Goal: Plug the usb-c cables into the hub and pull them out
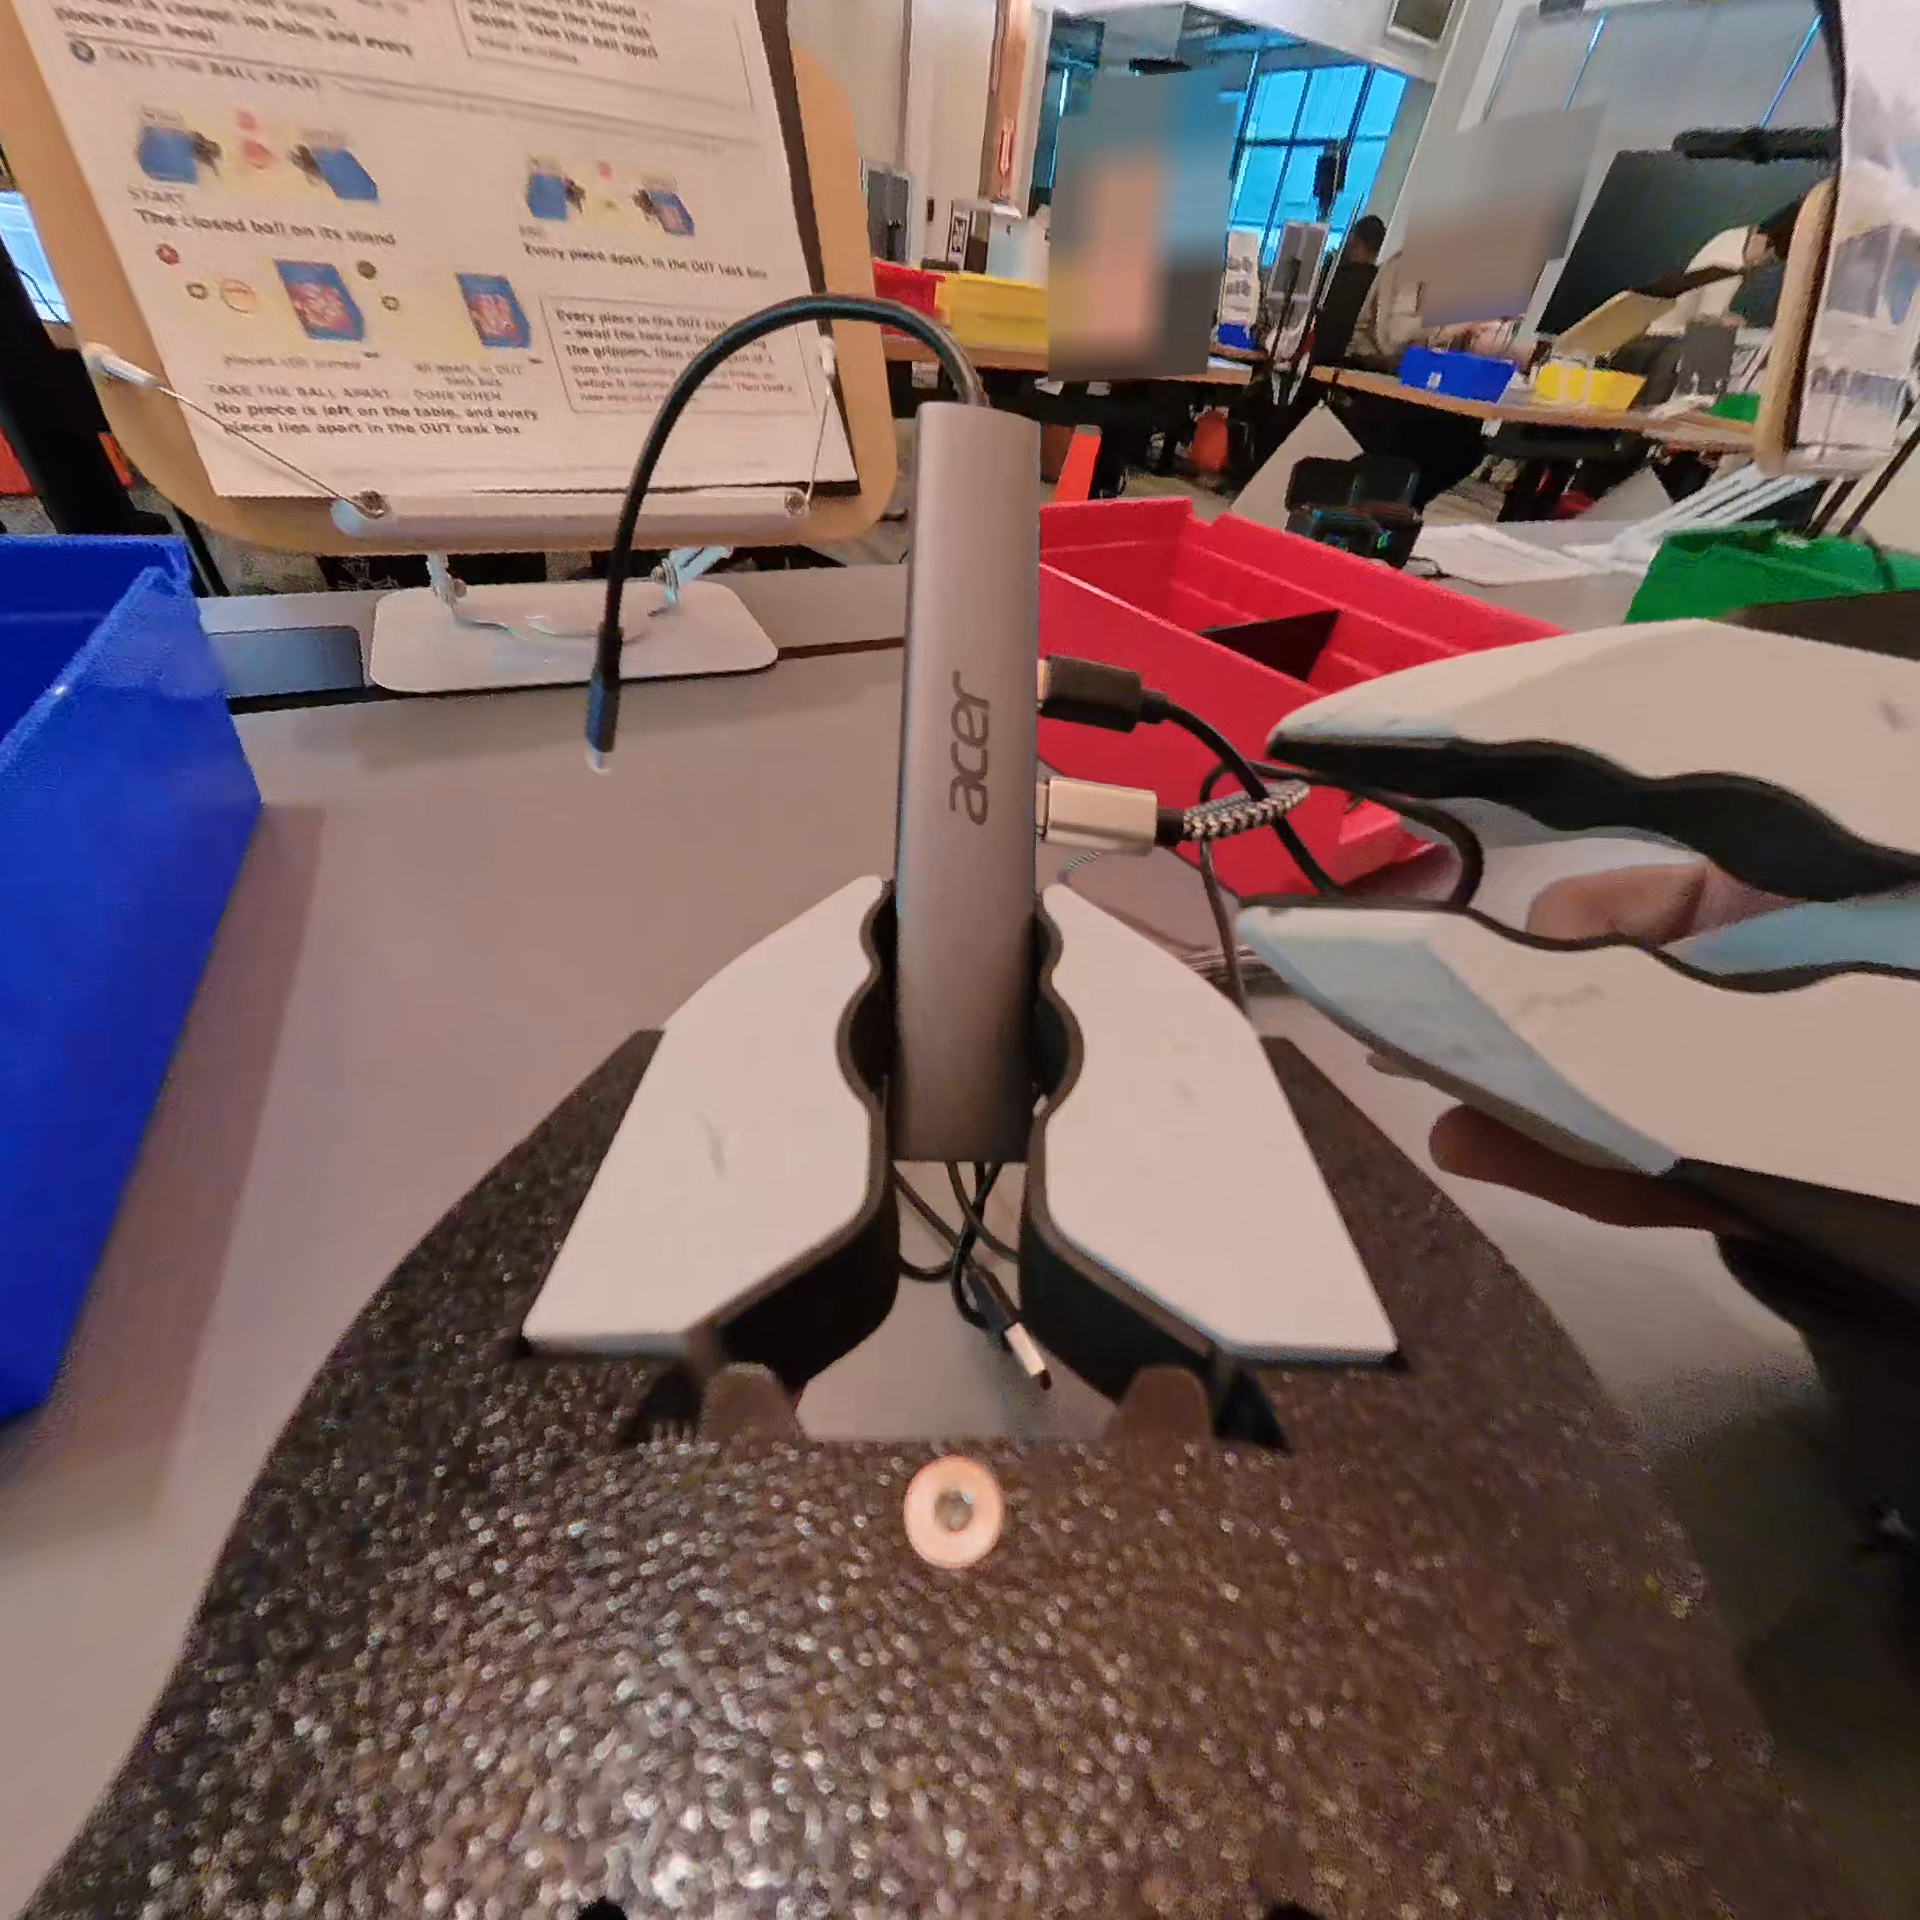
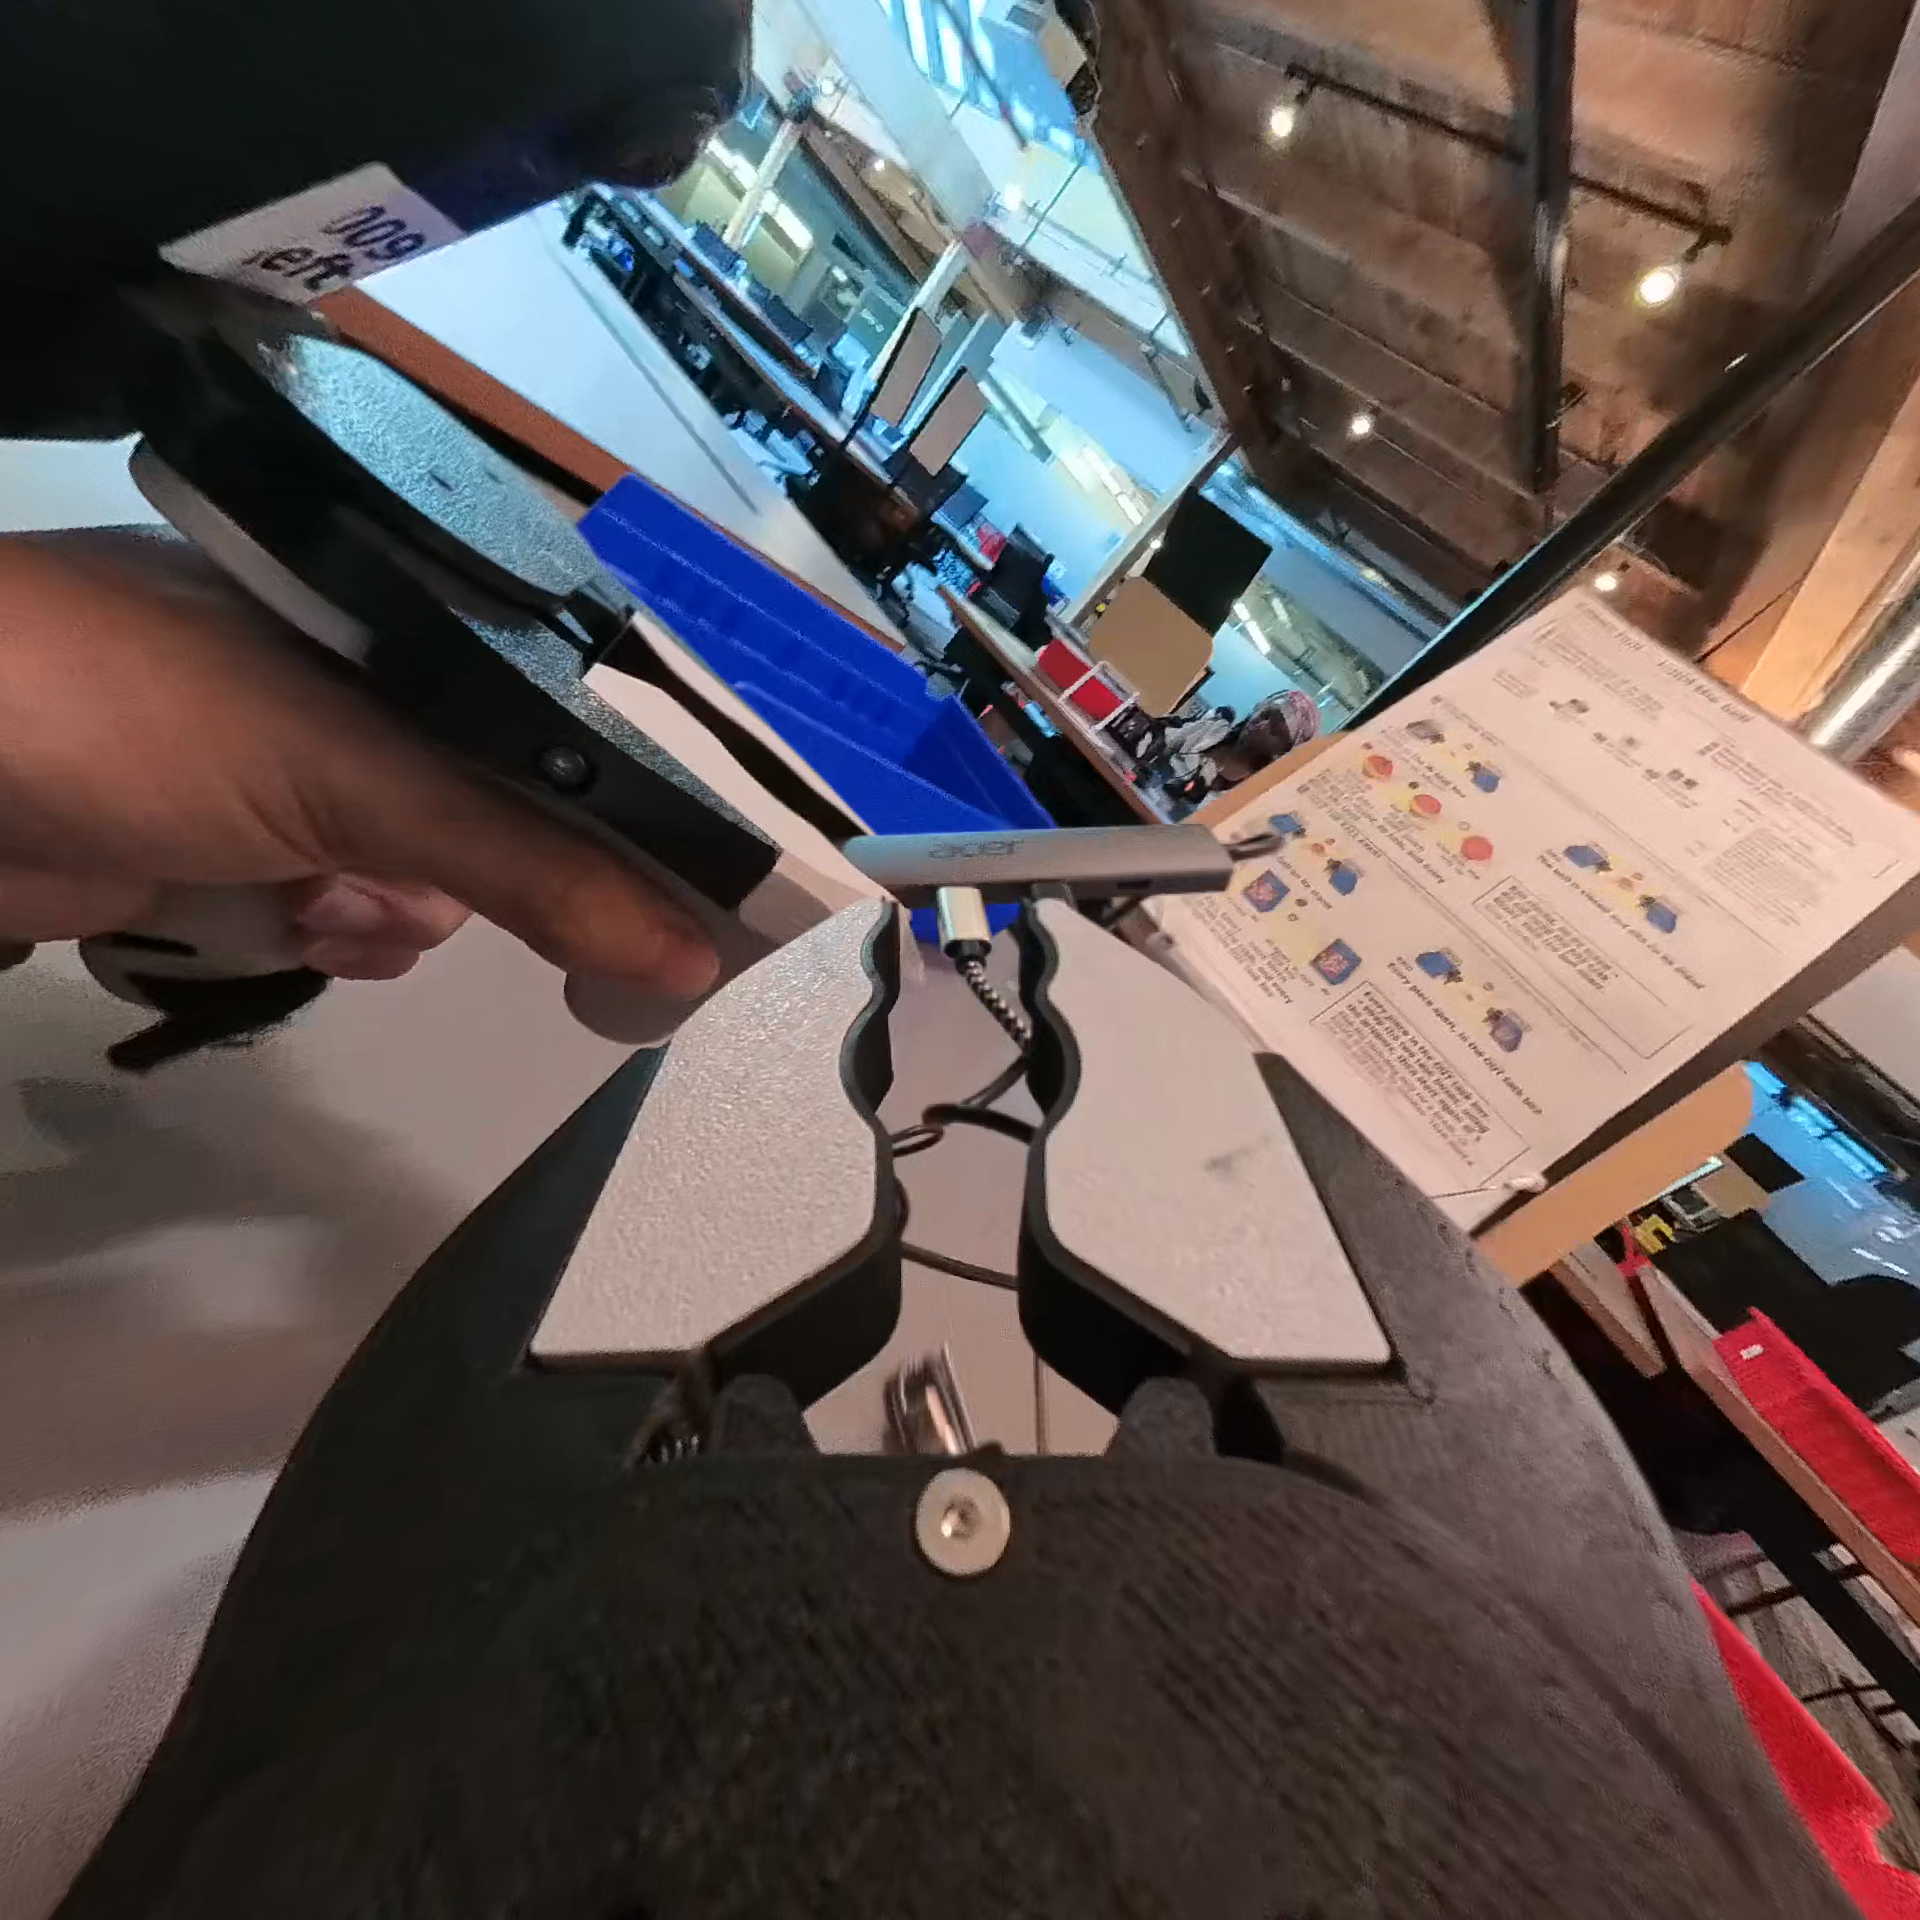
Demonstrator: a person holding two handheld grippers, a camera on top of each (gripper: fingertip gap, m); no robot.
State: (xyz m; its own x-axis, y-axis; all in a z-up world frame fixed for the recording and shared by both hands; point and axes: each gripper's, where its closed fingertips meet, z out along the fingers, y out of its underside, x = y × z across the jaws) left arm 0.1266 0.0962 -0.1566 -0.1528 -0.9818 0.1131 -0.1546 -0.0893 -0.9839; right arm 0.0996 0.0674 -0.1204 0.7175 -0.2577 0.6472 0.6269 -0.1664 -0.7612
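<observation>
- Hub (image 1: 966,790), clamped upright by left gripper (image 1: 961,914), may twist during pulling.
- Right gripper (image 2: 961,920), narrowly parted around braided cable (image 2: 992,987), risks straining it, not the silver plug (image 1: 1101,816).

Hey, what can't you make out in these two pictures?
1. Left wrist view: the hub's lower sides, covered by the left gripper.
2. Right wrist view: the black plug, mostly behind a fingertip of the right gripper.
3. Right wrist view: a blurred metal piece between the fingers' bases.
</observation>
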